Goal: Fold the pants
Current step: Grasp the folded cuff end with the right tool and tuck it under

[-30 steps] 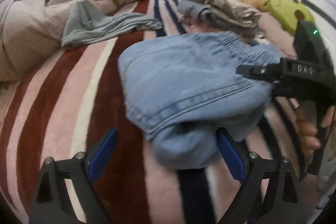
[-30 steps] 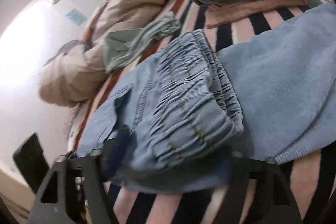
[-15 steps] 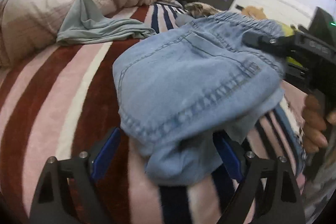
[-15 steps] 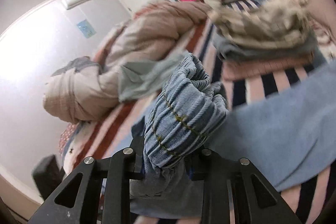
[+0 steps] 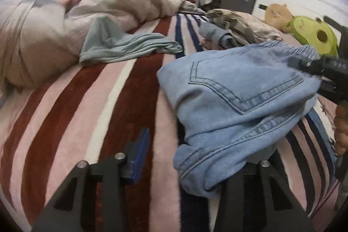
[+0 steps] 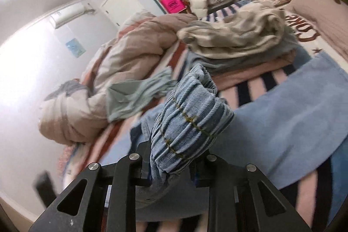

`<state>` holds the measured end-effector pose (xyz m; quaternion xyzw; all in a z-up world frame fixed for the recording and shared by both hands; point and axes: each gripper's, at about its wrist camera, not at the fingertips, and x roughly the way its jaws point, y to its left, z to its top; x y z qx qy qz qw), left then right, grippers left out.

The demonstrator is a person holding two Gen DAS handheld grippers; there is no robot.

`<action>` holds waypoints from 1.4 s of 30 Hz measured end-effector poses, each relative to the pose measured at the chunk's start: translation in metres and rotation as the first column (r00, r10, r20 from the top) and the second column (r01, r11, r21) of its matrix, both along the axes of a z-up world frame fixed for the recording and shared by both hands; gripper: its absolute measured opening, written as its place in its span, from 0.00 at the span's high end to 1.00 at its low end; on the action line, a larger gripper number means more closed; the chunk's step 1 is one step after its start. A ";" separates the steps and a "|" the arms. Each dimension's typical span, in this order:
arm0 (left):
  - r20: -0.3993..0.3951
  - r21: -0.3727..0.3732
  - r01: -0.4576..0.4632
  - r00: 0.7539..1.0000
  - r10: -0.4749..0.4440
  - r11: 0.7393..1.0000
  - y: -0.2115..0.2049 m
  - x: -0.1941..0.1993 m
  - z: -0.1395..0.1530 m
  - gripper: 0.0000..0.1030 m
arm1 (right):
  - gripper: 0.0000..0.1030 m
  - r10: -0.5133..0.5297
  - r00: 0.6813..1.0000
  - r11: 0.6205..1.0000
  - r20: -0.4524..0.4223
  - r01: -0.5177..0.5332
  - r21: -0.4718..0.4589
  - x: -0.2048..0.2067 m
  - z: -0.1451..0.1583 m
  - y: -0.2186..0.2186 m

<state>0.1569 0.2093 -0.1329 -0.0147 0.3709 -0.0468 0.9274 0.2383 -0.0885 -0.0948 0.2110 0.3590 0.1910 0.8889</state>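
Observation:
The folded light-blue denim pants [image 5: 237, 101] hang above the striped blanket [image 5: 93, 105], back pocket facing me in the left wrist view. My right gripper [image 6: 171, 169] is shut on their gathered elastic waistband [image 6: 187, 123]; it shows at the right edge of the left wrist view [image 5: 322, 69]. My left gripper [image 5: 193, 164] has its jaws partly apart. Its left blue pad [image 5: 139, 158] is bare; the pants' lower folded edge [image 5: 202, 166] drapes over and hides the right finger, so a grip there cannot be told.
A crumpled beige duvet [image 5: 54, 27] and a grey-green garment [image 5: 126, 45] lie at the left. A stack of folded clothes [image 6: 243, 40] and a blue towel [image 6: 293, 112] lie to the right. Plush toys [image 5: 304, 29] sit by the white headboard.
My right gripper closed on the waistband and lifted the pants off the bed toward the right. My left gripper's jaws narrowed, and the pants shifted right over its right finger.

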 end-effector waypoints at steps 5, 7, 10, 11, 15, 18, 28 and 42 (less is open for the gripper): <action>-0.063 -0.026 0.020 0.998 -0.022 0.999 -0.001 0.012 -0.008 0.59 | 0.82 0.003 0.998 1.000 -0.067 -0.004 -0.018 -0.004 -0.037 -0.021; -0.076 -0.034 0.044 0.996 -0.046 0.998 -0.006 0.012 -0.009 0.58 | 0.82 0.007 0.998 0.999 -0.065 -0.010 -0.038 -0.009 -0.047 -0.026; -0.088 -0.023 0.087 0.992 -0.089 0.996 -0.014 0.012 -0.009 0.41 | 0.82 -0.010 0.996 1.000 -0.088 0.008 -0.021 -0.009 -0.060 -0.034; -0.091 -0.027 0.093 0.991 -0.095 0.995 -0.015 0.013 -0.008 0.38 | 0.82 -0.017 0.994 1.000 -0.105 0.016 -0.010 -0.008 -0.064 -0.038; -0.078 -0.109 0.103 0.991 -0.112 0.989 -0.009 0.017 0.003 0.35 | 0.77 0.013 0.984 0.999 -0.177 -0.020 -0.040 -0.004 -0.085 -0.040; -0.068 -0.118 0.110 0.991 -0.118 0.987 -0.012 0.020 0.011 0.35 | 0.71 0.043 0.985 0.997 -0.166 -0.053 -0.054 -0.008 -0.086 -0.038; -0.057 -0.133 0.125 0.989 -0.133 0.983 0.006 0.015 0.032 0.30 | 0.45 0.064 0.993 0.990 -0.100 -0.076 -0.122 -0.036 -0.049 -0.067; -0.125 -0.190 0.098 0.984 -0.123 0.977 0.030 0.005 0.003 0.22 | 0.68 0.112 0.981 0.990 -0.161 -0.124 -0.064 -0.006 -0.068 -0.047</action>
